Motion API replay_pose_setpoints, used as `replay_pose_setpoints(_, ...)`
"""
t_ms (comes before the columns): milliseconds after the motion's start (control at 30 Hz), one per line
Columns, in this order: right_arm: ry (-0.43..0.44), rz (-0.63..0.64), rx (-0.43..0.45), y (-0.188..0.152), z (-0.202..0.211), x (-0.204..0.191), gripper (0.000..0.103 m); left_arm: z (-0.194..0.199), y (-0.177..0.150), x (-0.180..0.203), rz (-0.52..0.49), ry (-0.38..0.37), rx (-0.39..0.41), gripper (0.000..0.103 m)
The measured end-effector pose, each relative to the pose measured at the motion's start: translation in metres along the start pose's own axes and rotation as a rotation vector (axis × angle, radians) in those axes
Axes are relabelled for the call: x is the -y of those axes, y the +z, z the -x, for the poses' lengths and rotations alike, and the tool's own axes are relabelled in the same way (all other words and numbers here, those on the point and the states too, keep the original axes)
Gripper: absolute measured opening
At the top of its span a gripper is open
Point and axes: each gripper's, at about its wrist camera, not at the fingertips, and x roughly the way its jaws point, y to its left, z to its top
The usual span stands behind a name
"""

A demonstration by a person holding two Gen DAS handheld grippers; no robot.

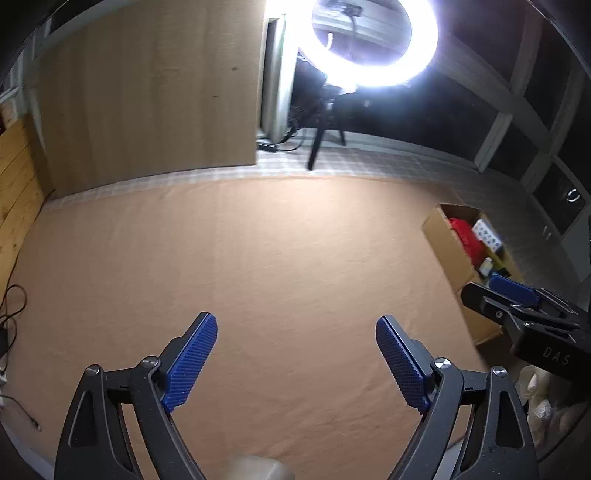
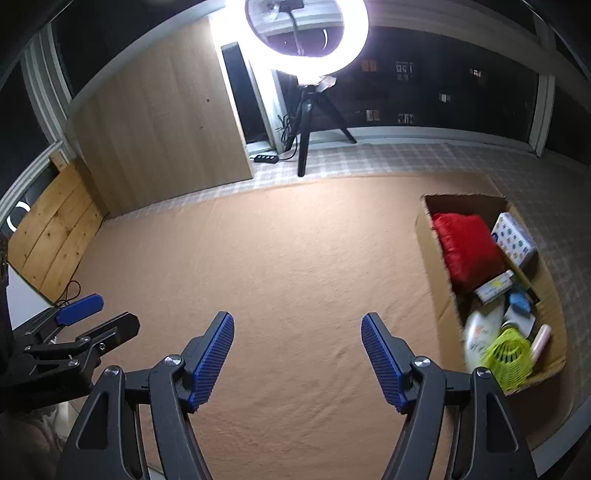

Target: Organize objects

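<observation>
so the cardboard box is the thing to watch: it sits at the right edge of the orange cloth, its long side running away from you toward the windows, open top up. inside, the red cushion fills the far end, with a white dotted packet beside it against the right wall. toward the near end lie a flat white carton, something small and blue, a white bottle, a lime green basket and a pale pink tube. the near items look tipped together rather than lined up, probably because the cushion takes so much room.

your right gripper hangs over bare cloth just left of the box, jaws spread and nothing between them. your left gripper is further left over the same cloth, jaws wide apart and empty too. both point downward and forward, away from the box, which suggests nothing loose is left on the cloth in view and the sorting looks close to finished.

beyond the cloth, a ring light on a tripod stands on the checked floor, next to a wooden panel.
</observation>
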Motion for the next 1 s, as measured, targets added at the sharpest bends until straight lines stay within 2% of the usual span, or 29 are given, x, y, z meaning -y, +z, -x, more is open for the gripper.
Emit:
replay_pose_setpoints(200,-0.022,0.024,-0.002,-0.011,-0.01,-0.027,0.068,0.002,-0.011,-0.032,0.0,0.039,-0.002,0.091)
replay_pose_setpoints(500,-0.048,0.043,-0.005,-0.014,-0.021,-0.05,0.068,-0.004,-0.014,-0.057,0.011,0.061,-0.021,0.091)
replay_pose_setpoints(1000,-0.068,0.064,-0.008,-0.012,-0.03,-0.063,0.068,-0.011,-0.01,-0.063,0.032,0.06,-0.021,0.091)
